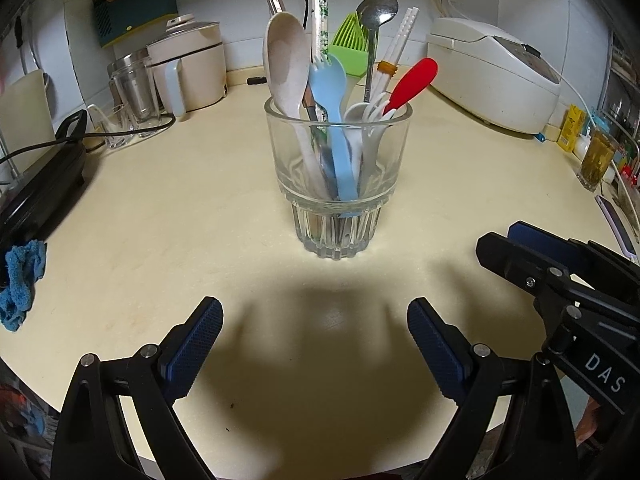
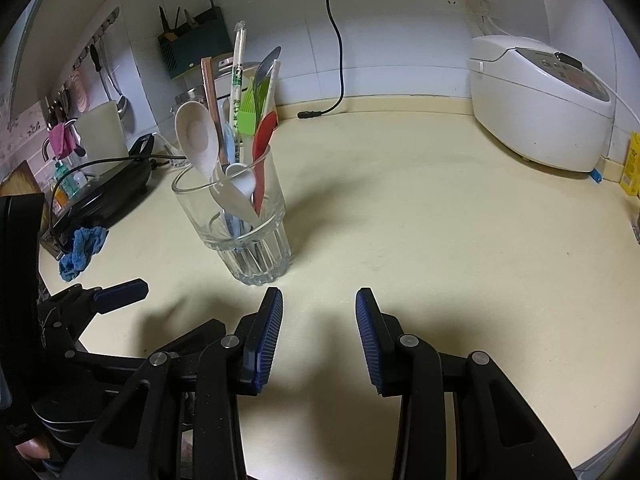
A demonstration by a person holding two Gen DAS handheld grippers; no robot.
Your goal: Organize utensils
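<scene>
A clear glass tumbler [image 1: 338,184] stands upright on the cream counter, also in the right wrist view [image 2: 240,220]. It holds several utensils: a beige spoon [image 1: 286,60], a blue spork [image 1: 330,84], a red-handled utensil [image 1: 412,82], a metal spoon [image 1: 376,12], white chopsticks [image 1: 400,40] and wrapped chopsticks [image 1: 320,4]. My left gripper [image 1: 314,320] is open and empty, a short way in front of the glass. My right gripper [image 2: 320,300] is open and empty, in front of the glass and to its right; it shows in the left wrist view [image 1: 520,248].
A white rice cooker [image 1: 496,68] stands at the back right. A beige pot [image 1: 188,68], a glass jar [image 1: 134,88] and a black appliance [image 1: 36,192] stand at the left. A blue cloth [image 1: 20,280] lies at the left edge. A phone [image 1: 616,224] lies far right.
</scene>
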